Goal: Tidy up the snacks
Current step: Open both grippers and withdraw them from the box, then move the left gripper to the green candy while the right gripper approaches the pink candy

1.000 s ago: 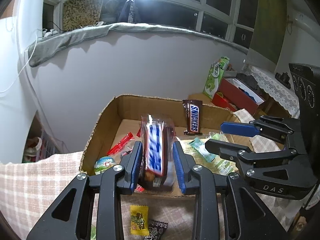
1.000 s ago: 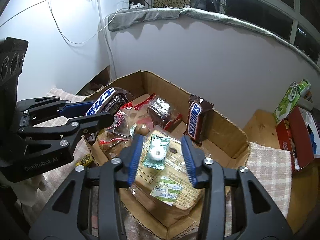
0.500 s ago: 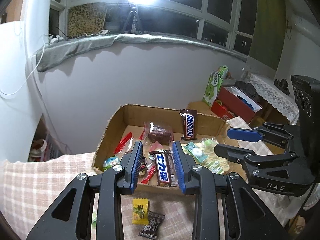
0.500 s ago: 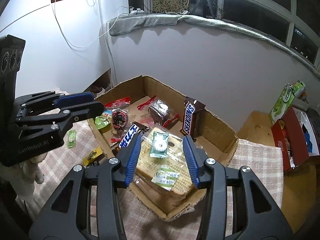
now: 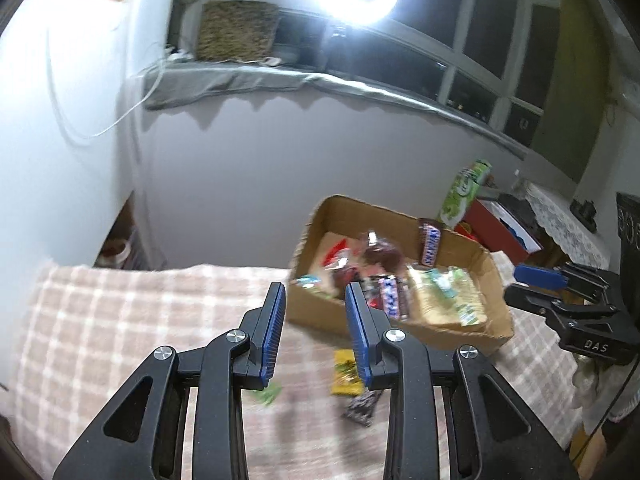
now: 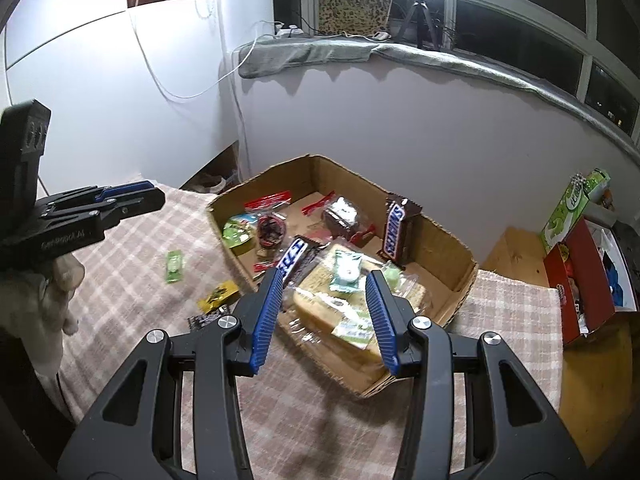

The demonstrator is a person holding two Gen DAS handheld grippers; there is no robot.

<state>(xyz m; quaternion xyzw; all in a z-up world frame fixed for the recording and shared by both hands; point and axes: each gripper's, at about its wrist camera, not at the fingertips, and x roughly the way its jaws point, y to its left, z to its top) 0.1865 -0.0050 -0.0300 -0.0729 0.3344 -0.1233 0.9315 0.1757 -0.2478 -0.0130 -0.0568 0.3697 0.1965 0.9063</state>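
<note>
Since three small packets lie loose on the pink checked cloth outside the open brown cardboard box, the coming move, in my judgement, turns on where they lie from the left tool.

Taken left to right in the right wrist view: the small green sachet lies farthest left, its long axis running roughly away from the camera. Next come the flat yellow packet and, just beside it toward the camera, the dark printed packet. All three lie apart from the box wall, on its left side.

In the left wrist view the yellow packet and the dark packet sit just below and right of the left tool's tips, and the green sachet is partly hidden behind its left finger. The left tool is plainly the nearer; the right tool hovers over the box's near corner.

Tool state: the left tool's jaws stand a narrow gap apart with nothing between them. The right tool's jaws are somewhat wider apart, likewise empty.

Condition of the items: the loose packets are thin, flat and crinkly, somewhat blurred in the left view. I judge they will need a low, shallow pinch at an edge. The box already holds a brown Snickers bar leaning on end against the far wall, a blue-and-white bar and a clear bag of pale biscuits.
</note>
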